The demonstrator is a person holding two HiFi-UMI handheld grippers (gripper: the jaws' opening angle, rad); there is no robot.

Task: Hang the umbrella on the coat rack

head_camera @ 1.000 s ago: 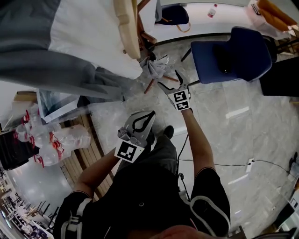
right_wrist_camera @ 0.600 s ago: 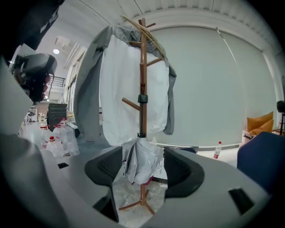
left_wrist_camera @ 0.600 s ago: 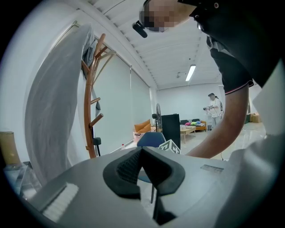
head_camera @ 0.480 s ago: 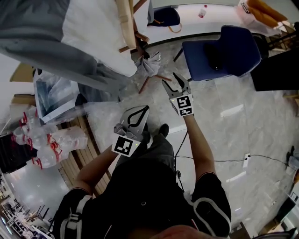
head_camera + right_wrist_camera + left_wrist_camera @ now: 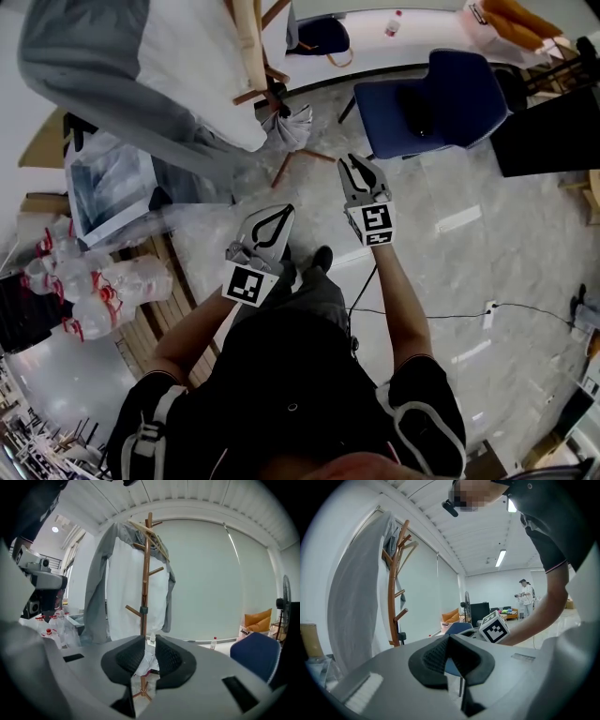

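The folded grey-white umbrella point(image 5: 286, 127) hangs low on the wooden coat rack point(image 5: 253, 47), near its foot. In the right gripper view the umbrella point(image 5: 149, 663) shows far off, through the gap between the jaws, below the rack point(image 5: 145, 573). My right gripper point(image 5: 356, 173) is held in the air apart from the umbrella. Its jaws are closing, a narrow gap is left and nothing is between them point(image 5: 150, 641). My left gripper point(image 5: 267, 225) hovers lower and nearer to me, shut and empty point(image 5: 449, 641). The rack point(image 5: 393, 597) stands to its left.
A grey and white coat point(image 5: 159, 66) drapes over the rack. A blue chair point(image 5: 441, 98) stands right of the rack. Packs of water bottles point(image 5: 84, 281) and wooden slats point(image 5: 178, 291) lie at the left. A cable point(image 5: 441, 314) runs across the floor. A person point(image 5: 527, 595) stands far off.
My right gripper has drawn back from the umbrella and risen, and its jaws have narrowed from wide open. The umbrella stays hanging on the rack. My left gripper rose slightly.
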